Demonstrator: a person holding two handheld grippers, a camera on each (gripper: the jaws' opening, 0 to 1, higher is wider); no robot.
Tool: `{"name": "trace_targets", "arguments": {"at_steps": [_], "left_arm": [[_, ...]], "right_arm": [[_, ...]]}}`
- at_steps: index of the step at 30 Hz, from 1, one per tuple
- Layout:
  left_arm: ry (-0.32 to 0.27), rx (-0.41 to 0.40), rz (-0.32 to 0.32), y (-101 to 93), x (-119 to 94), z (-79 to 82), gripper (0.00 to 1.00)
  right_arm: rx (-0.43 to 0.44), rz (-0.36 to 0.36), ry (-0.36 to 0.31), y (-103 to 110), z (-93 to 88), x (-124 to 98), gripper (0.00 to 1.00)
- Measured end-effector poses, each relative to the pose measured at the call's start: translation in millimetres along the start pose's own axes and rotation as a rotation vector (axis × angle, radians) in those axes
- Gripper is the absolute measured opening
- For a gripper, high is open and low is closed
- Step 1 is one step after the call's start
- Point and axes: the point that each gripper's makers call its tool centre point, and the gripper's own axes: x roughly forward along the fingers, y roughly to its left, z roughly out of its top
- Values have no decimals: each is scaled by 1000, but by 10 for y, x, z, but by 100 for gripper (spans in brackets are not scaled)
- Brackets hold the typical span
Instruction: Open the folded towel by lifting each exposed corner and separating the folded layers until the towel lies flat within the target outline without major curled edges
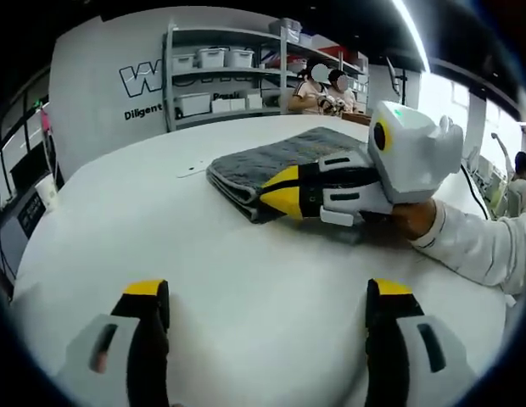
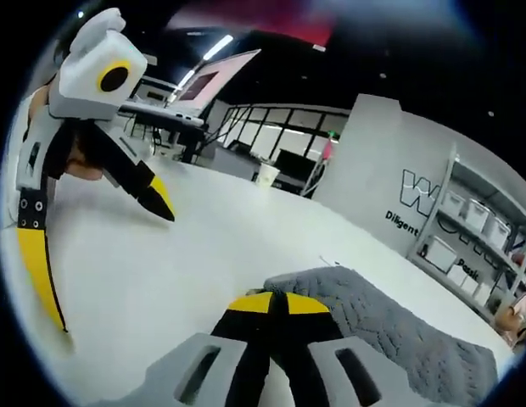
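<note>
A grey folded towel (image 1: 271, 157) lies on the white table (image 1: 161, 237), far right of centre in the left gripper view. My right gripper (image 1: 280, 193) reaches in from the right, its yellow tips pressed together at the towel's near corner. In the right gripper view the same gripper (image 2: 276, 303) is shut at the edge of the towel (image 2: 399, 326), apparently pinching the corner. My left gripper (image 1: 265, 292) hangs open over bare table, short of the towel. It also shows at upper left as the left gripper (image 2: 114, 271), jaws spread wide.
A paper cup (image 2: 267, 175) stands near the far table edge. Shelves with white bins (image 1: 221, 76) line the back wall, and people (image 1: 322, 89) sit beyond the table. A hand and white sleeve (image 1: 467, 246) hold the right gripper.
</note>
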Motion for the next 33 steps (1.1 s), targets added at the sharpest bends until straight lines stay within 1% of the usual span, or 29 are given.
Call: {"name": "trace_targets", "arguments": {"at_steps": [8,11,12,13,19,24,29,33], "left_arm": [[0,0,1,1,-6,-1,95],[1,1,2,6,-7,1,95],[0,0,2,7,-8,1,95],[1,0,2,8,-8,0,95],[-2,-2,3,9,-12,2,95],[2,-1,3,7,-9,-7,95],[-3,-14,0,15,2,1,95],[-1,-16,5,39,3,-1,95]], "right_arm": [[18,-5,-15,-22,18,-20,0],[30,-9,-30,-42,40,-27,0],[21,-9,-43,-48,59,-21,0],[28,-10,-36,-51,46,-24,0],[50,-9,-42,-56,48,-23,0],[80,-29,-52,-109,55,-52,0],[88,-51,-68,-156,74,-84,0],[88,-64,-67,-188,62,-99,0]]}}
